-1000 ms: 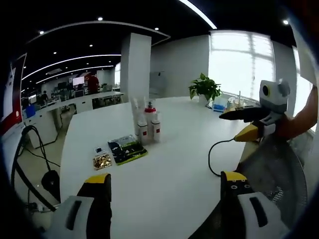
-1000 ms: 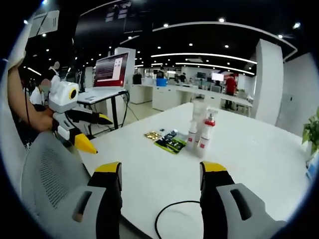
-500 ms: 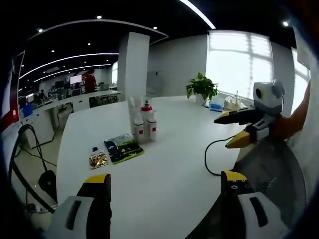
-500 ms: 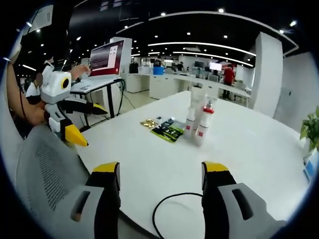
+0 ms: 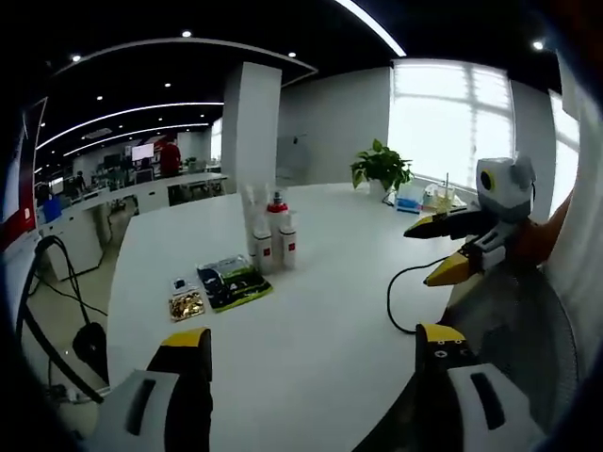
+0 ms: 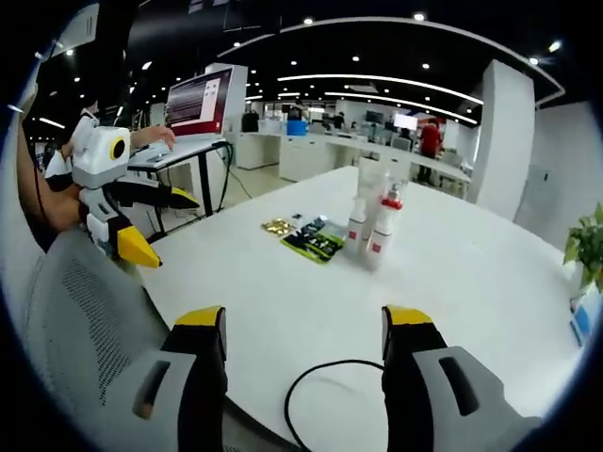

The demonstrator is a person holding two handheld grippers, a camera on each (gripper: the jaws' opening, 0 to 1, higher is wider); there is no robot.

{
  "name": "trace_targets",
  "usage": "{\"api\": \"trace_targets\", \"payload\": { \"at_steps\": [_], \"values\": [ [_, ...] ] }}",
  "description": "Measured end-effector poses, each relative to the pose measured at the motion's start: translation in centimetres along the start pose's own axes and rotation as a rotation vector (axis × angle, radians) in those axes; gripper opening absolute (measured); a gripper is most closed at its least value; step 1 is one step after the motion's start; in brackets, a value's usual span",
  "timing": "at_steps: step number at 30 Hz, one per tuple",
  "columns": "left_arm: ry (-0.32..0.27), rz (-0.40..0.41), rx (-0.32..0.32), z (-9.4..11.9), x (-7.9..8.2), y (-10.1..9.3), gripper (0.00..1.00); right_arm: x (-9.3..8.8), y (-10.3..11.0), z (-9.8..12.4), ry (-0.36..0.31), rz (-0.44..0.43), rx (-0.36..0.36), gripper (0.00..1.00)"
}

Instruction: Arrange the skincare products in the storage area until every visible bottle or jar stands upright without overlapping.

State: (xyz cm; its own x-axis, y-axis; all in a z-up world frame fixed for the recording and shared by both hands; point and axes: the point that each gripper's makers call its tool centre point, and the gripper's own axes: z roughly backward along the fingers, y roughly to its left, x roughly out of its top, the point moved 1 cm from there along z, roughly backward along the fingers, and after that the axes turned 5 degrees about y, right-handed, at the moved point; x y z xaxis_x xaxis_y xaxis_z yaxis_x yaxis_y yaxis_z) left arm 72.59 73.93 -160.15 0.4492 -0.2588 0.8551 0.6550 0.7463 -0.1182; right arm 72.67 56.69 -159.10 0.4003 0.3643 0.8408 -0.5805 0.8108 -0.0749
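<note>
Smooth, matt white tabletop [image 5: 320, 311], faintly sheened under window light at upper right. Small white plastic bottles with red labels [image 5: 271, 243], glossy, clustered centre frame. Flat green-and-black foil packet [image 5: 234, 281], shiny, just left. Grey woven mesh chair back [image 6: 85, 325], rough, at lower left. Black rubbery cable [image 6: 316, 381], matt, bottom centre.

My fingers [image 5: 193, 341] stand parted and empty over the white surface [image 5: 320, 311]; the bottles [image 5: 270, 235] stand upright well ahead of them.
</note>
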Motion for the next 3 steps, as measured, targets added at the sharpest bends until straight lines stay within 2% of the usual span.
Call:
{"api": "trace_targets", "payload": {
  "at_steps": [3],
  "values": [
    [-0.014, -0.008, 0.014, 0.18, 0.23, 0.16, 0.91, -0.20, 0.37, -0.18, 0.014, 0.006, 0.017, 0.63]
  ]
}}
